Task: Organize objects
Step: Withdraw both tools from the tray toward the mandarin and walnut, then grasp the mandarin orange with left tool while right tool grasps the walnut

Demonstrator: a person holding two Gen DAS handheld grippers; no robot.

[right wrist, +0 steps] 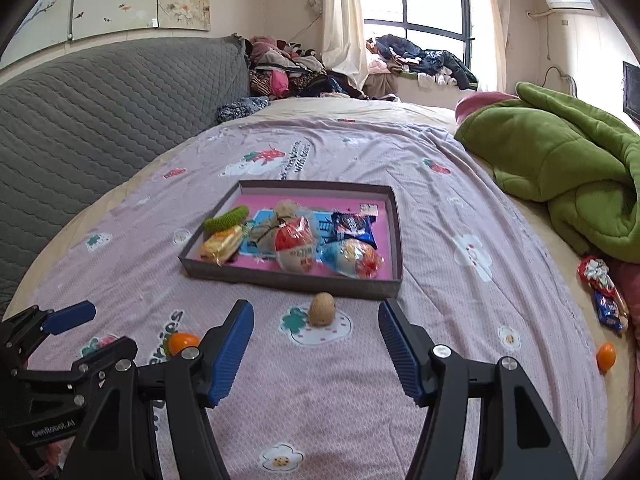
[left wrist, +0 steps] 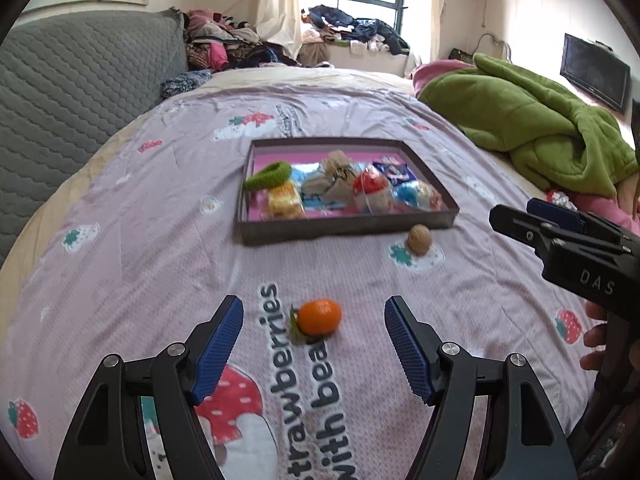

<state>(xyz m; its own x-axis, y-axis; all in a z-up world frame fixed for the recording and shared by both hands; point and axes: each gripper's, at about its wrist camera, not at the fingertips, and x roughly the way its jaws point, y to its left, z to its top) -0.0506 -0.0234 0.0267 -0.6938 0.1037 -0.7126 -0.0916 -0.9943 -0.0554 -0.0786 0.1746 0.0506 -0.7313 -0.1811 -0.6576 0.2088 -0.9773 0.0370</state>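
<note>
A small orange (left wrist: 320,316) with a green leaf lies on the pink strawberry bedspread, just ahead of my left gripper (left wrist: 314,307), whose jaws stand wide open around it without touching. A walnut (right wrist: 321,309) sits in front of the dark tray (right wrist: 288,280), just ahead of my open right gripper (right wrist: 316,307), apart from both pads. The tray (left wrist: 344,228) holds a green hair tie (left wrist: 267,174), a beige pouch and several snack packets. In the left wrist view the walnut (left wrist: 419,240) lies by the tray's near right corner, and the right gripper (left wrist: 516,212) comes in from the right.
A second orange (right wrist: 606,356) and wrapped snacks (right wrist: 600,280) lie near the bed's right edge. A green blanket (right wrist: 560,160) is heaped at the right. A grey quilted headboard (right wrist: 100,120) stands at the left, with clothes piled by the window behind.
</note>
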